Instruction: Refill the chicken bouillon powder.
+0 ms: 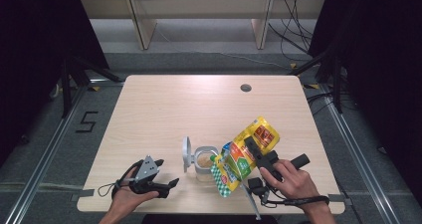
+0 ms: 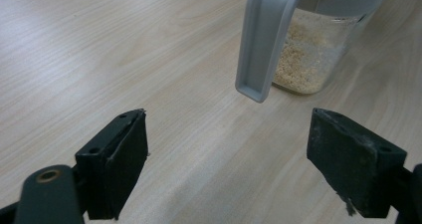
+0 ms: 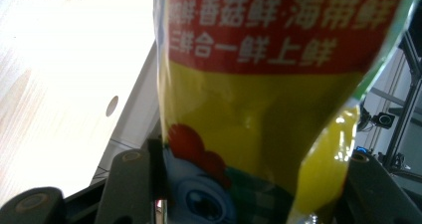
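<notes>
A yellow, red and green seasoning pouch (image 1: 246,152) hangs tilted over the table's front, its lower end against the right side of a clear jar (image 1: 204,163). My right gripper (image 1: 252,148) is shut on the pouch (image 3: 263,84), which sits between both jaws in the right gripper view. The jar (image 2: 306,59) holds beige granules, and its grey lid (image 1: 186,154) stands flipped open to the left. My left gripper (image 1: 167,172) rests on the table left of the jar, open and holding nothing (image 2: 229,154), with the lid (image 2: 263,40) just ahead of it.
The light wooden table (image 1: 174,104) has a round cable hole (image 1: 245,88) near its far edge. Wooden shelf legs and loose cables lie on the floor beyond. Black curtains and metal frame rails flank both sides.
</notes>
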The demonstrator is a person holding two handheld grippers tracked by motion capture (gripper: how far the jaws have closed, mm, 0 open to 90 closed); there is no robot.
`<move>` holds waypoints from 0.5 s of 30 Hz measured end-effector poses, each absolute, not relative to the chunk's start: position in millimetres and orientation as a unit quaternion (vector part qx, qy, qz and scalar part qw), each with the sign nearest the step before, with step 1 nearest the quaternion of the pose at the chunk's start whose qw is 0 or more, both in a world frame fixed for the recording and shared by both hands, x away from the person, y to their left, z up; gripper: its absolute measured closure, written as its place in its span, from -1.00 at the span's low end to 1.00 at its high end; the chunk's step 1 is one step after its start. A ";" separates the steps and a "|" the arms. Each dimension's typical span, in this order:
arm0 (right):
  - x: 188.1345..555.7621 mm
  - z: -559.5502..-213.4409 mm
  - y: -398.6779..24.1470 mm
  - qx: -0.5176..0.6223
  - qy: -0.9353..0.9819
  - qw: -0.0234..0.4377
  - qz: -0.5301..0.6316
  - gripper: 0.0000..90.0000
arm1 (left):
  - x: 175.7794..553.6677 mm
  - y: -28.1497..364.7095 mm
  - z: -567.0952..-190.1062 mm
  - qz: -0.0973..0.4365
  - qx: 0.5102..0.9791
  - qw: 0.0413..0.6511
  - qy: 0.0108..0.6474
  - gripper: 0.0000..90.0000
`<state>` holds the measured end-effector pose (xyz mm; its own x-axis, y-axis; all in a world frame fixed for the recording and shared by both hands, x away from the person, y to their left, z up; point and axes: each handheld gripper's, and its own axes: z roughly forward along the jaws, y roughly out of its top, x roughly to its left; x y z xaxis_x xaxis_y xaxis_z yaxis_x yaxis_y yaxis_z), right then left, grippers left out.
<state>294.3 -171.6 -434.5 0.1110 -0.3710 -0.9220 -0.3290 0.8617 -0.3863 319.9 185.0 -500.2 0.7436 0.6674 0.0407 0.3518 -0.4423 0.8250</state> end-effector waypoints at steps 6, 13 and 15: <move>295.1 -436.1 -172.4 -0.256 0.670 0.697 -0.010 0.10 | 319.9 184.1 -500.4 0.180 0.824 0.437 0.313 -0.64; 295.1 -436.3 -172.6 -0.254 0.670 0.697 -0.009 0.10 | 319.4 184.0 -500.3 0.186 0.824 0.434 0.315 -0.64; 294.4 -437.0 -173.1 -0.249 0.672 0.698 -0.008 0.10 | 318.4 183.9 -500.6 0.181 0.822 0.433 0.322 -0.64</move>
